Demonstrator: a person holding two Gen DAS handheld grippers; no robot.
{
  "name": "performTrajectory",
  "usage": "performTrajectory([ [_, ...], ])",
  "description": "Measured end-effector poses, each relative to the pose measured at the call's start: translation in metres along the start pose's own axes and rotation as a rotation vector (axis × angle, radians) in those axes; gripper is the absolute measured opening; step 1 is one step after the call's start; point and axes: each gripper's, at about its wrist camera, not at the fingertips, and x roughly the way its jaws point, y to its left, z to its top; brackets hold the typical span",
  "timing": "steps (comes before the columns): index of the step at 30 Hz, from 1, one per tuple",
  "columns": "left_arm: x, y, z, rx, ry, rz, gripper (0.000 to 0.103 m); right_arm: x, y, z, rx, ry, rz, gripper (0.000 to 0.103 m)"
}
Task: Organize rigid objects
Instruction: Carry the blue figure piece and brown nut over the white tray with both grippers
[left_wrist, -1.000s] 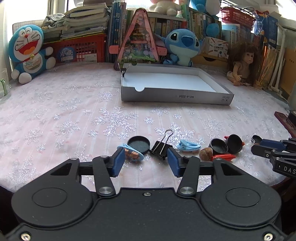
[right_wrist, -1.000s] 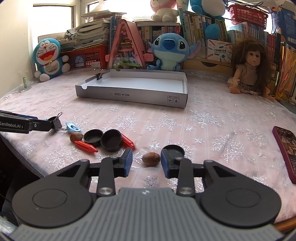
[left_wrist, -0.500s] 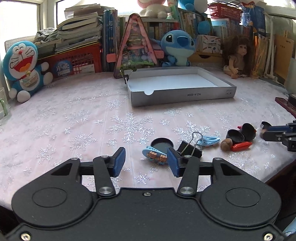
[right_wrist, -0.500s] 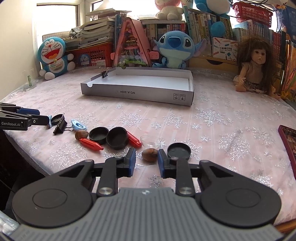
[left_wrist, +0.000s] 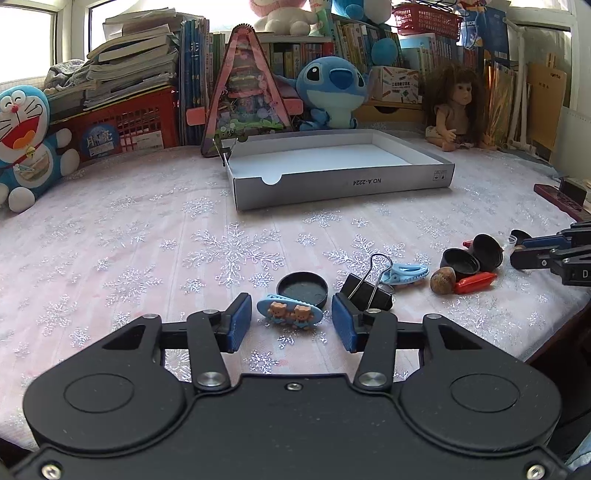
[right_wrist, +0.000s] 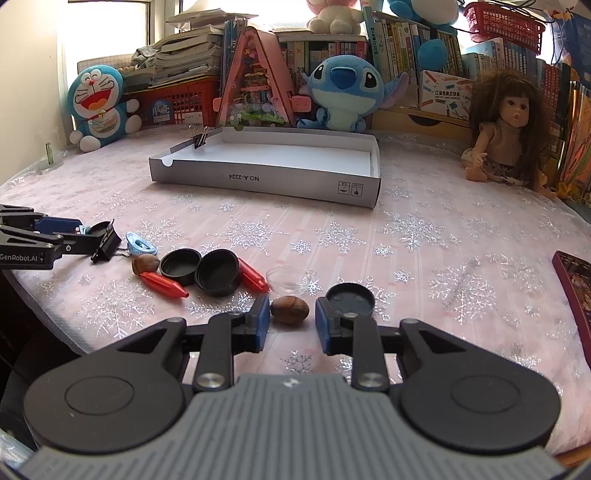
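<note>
My left gripper (left_wrist: 291, 322) is open, with a blue hair clip with two bears (left_wrist: 290, 311) lying on the table between its fingers. Just beyond lie a black lid (left_wrist: 303, 288), a black binder clip (left_wrist: 366, 291) and a light blue clip (left_wrist: 406, 272). My right gripper (right_wrist: 290, 324) is open around a brown nut (right_wrist: 290, 309), its left pad close to or touching it. Nearby are a black lid (right_wrist: 350, 298), a clear small dish (right_wrist: 286, 279), two black caps (right_wrist: 201, 269), red pieces (right_wrist: 164, 284) and another nut (right_wrist: 145, 263). The grey open box (right_wrist: 273, 162) stands farther back.
Plush toys, a doll (right_wrist: 506, 129), books and red baskets line the back edge. A dark red phone-like object (right_wrist: 576, 284) lies at the right edge. The table's front edge is just below both grippers. A binder clip (right_wrist: 199, 138) sits on the box's rim.
My left gripper has shifted so the bear hair clip now lies between its fingers. My right gripper has narrowed and moved in around the brown nut.
</note>
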Motion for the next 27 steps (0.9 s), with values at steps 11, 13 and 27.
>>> performTrajectory([
  [11, -0.018, -0.008, 0.014, -0.002, -0.069, -0.009, 0.035, -0.007, 0.005, 0.01, -0.041, -0.042, 0.002, 0.026],
  [13, -0.019, -0.009, 0.022, -0.011, -0.078, 0.002, 0.035, -0.008, 0.004, 0.015, -0.04, -0.053, -0.001, 0.026],
  [27, 0.014, -0.01, 0.073, -0.071, -0.022, 0.093, 0.035, 0.005, -0.019, 0.047, 0.06, -0.043, -0.051, 0.026],
])
